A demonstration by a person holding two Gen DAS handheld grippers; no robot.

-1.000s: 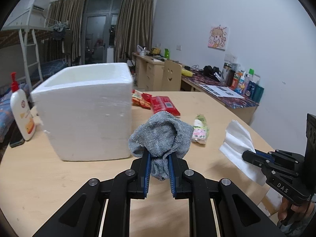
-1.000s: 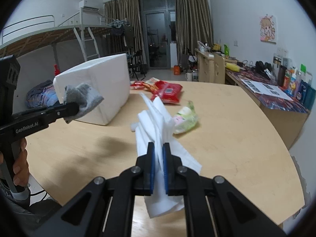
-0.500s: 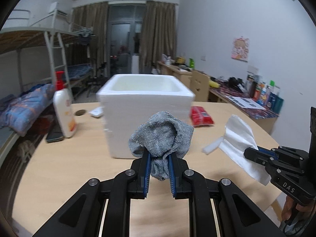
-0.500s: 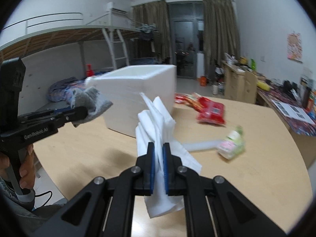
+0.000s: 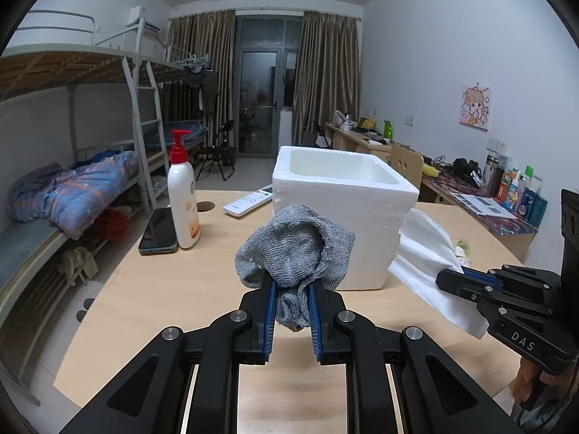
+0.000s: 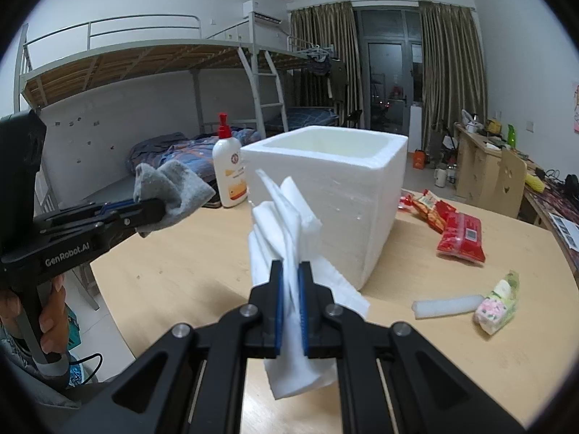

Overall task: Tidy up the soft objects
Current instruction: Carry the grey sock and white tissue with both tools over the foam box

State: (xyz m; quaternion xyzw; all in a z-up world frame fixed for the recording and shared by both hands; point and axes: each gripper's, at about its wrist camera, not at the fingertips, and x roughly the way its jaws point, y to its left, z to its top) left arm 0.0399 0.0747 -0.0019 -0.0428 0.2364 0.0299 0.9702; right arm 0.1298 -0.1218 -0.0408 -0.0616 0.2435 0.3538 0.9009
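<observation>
From the left wrist view, the left gripper (image 5: 291,302) is pointing slightly downward over the wooden table (image 5: 173,282), its blue pads clamping a bunched grey sock (image 5: 295,256) that is hanging clear above the tabletop. Just beyond the sock, the white foam box (image 5: 347,224) is standing open-topped, its near wall facing us and bare table lying between. Off to the left, a lotion bottle (image 5: 184,202) and a phone (image 5: 159,231) are sitting near the table's left edge. At the right, the right gripper (image 5: 450,278) is reaching in, gripping white tissues (image 5: 423,253) beside the box's right corner. Over to the right wrist view: the right gripper (image 6: 289,307) is tilting downward too, jaws nearly closed on the tissues (image 6: 282,224), which are fanning upward in front of the box's (image 6: 347,195) near corner. A hand (image 6: 50,311) is holding the left gripper (image 6: 152,208) at left, sock (image 6: 173,186) raised, bare tabletop lying beneath it.
</observation>
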